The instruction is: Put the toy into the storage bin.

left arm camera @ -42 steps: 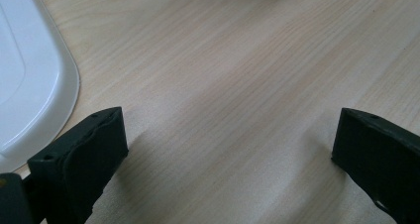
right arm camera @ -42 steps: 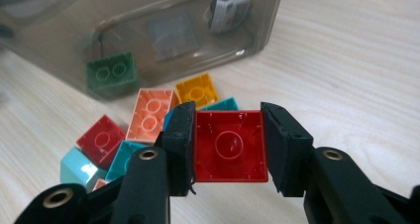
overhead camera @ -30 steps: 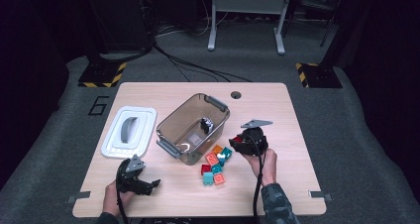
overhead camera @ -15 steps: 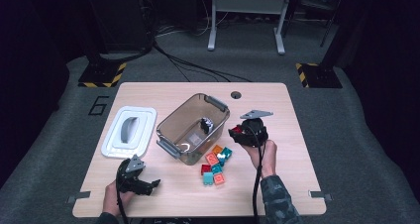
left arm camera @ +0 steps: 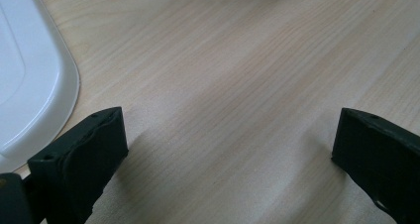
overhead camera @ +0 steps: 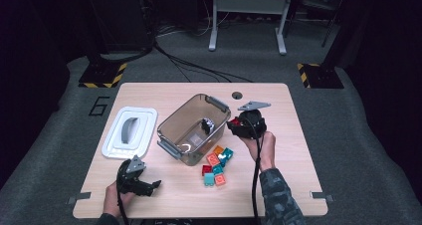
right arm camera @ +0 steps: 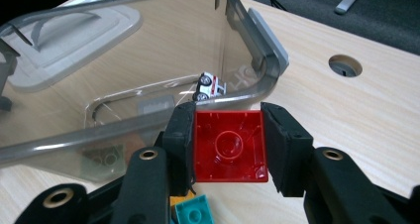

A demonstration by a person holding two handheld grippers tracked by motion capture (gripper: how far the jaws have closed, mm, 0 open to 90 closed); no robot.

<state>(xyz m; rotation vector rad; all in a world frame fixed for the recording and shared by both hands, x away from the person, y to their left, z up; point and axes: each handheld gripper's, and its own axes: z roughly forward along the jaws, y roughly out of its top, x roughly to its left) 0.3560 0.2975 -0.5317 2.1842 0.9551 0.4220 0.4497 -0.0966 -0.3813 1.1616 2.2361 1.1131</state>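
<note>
R gripper (right arm camera: 228, 149) clamps red block (right arm camera: 229, 145) by clear bin (right arm camera: 257, 30); L gripper (left arm camera: 228, 149) open

high: overhead, far | claw views: close, low — share bin (overhead camera: 191, 130)

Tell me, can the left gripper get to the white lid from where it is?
Probably yes. The left gripper sits open on the table, just below the white lid, with bare wood between them.

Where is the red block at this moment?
In the right gripper view, the red block sits clamped in the right gripper, just beside the clear bin's near rim, above the loose blocks.
</note>
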